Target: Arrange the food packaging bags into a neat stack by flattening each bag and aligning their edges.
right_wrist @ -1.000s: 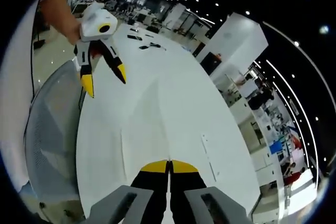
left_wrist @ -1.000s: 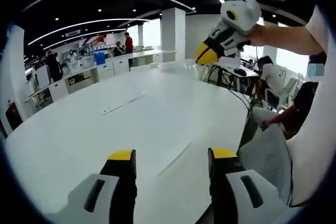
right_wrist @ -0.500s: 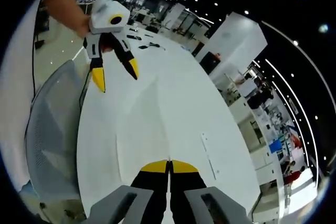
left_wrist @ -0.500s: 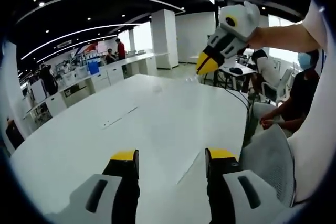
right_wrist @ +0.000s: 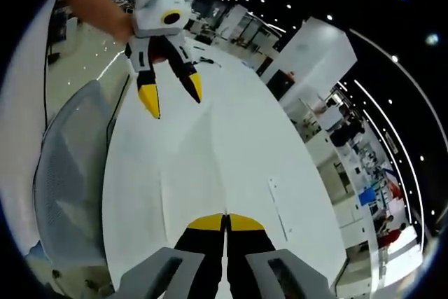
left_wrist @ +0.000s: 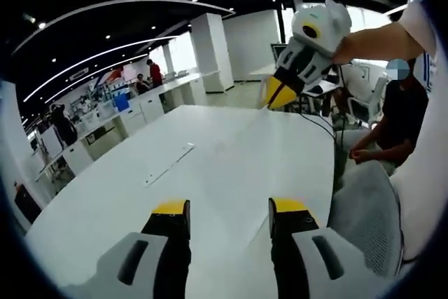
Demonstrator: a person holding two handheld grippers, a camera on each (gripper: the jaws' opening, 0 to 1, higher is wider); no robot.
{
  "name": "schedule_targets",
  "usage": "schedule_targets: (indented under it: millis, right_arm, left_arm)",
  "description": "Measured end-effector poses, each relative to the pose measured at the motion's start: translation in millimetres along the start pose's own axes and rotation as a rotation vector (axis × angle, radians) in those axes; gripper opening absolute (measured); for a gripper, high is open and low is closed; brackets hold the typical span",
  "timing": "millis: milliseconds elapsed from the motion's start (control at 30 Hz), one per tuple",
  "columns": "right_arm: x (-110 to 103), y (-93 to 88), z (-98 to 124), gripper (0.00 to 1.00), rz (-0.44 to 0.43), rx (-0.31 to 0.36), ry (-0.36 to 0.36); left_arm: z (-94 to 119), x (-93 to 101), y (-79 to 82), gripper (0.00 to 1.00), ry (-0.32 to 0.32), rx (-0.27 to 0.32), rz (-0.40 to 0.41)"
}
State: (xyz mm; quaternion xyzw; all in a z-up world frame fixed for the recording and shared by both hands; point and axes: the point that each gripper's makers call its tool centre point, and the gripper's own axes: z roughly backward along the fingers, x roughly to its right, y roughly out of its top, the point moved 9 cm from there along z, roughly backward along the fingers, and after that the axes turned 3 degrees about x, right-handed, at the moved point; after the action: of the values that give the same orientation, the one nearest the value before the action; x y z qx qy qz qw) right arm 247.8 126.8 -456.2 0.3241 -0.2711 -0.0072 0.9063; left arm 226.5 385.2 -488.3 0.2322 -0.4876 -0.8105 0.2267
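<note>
My left gripper (left_wrist: 229, 208) is open, its yellow-tipped jaws spread above the bare white table (left_wrist: 210, 159) with nothing between them. From the right gripper view the same left gripper (right_wrist: 173, 96) hangs over the table's near left edge, held by a hand, jaws apart. My right gripper (right_wrist: 225, 221) is shut, its yellow tips pressed together above the table (right_wrist: 231, 138). In the left gripper view the right gripper (left_wrist: 278, 94) is raised at the upper right, tips closed and pointing down at the table.
A grey mesh chair (left_wrist: 367, 208) stands at the table's edge beside me, also the chair (right_wrist: 66, 180). A cable slot (left_wrist: 168, 166) runs along the table's middle. A person (left_wrist: 392, 124) sits past the chair. Small dark items (right_wrist: 192, 57) lie at the far end.
In the right gripper view the left gripper has drifted rightward, further over the table, still open. The left view has tilted slightly. The right gripper stays shut and still.
</note>
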Motion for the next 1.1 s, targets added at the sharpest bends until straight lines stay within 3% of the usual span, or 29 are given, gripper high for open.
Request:
schedule_targets:
  millis: [400, 700, 1100]
  right_arm:
    - [-0.5, 0.3, 0.9, 0.00, 0.006, 0.004, 0.003]
    - [0.6, 3.2, 2.0, 0.00, 0.017, 0.007, 0.008]
    - [-0.1, 8.9, 3.4, 0.00, 0.036, 0.013, 0.012]
  left_arm:
    - [-0.6, -20.5, 16.0, 0.38, -0.012, -0.030, -0.072]
    - [-2.1, -17.8, 31.9, 0.32, -0.043, -0.044, -0.150]
    - [-3.5, -22.4, 33.8, 0.22, -0.073, -0.096, -0.272]
